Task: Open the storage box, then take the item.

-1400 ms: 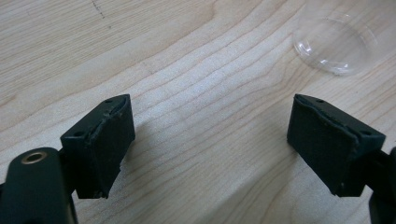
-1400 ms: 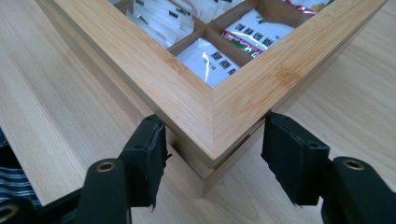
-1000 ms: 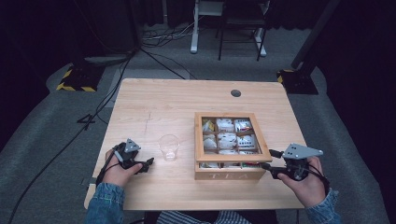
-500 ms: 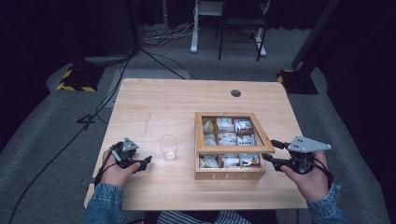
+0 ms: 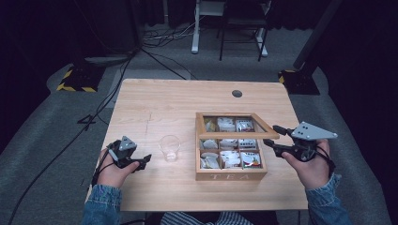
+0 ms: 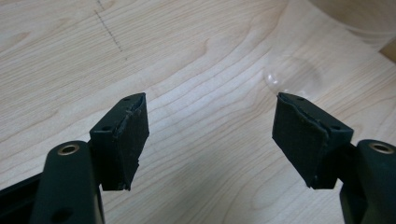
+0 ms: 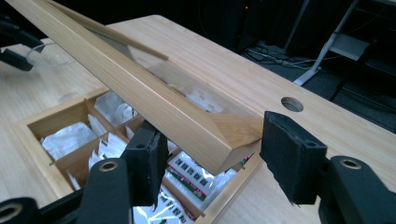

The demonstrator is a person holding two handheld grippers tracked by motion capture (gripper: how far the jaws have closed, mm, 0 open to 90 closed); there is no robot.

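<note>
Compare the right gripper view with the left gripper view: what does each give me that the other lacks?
Right gripper view: the tea box lid tilted up, its corner between the right gripper's jaws, tea bags beneath, the table's hole. Left gripper view: the left gripper's jaws close up, apart, just closing slightly, nothing between. Both: the wooden table and clear cup.

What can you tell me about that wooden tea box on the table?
The wooden tea box is light bamboo-like wood, with TEA on its front. Dividers form compartments holding tea sachets. Its glass-paned lid is partly raised, tilted, its corner between the right gripper jaws. It sits on the table's right half, beside a clear cup.
</note>
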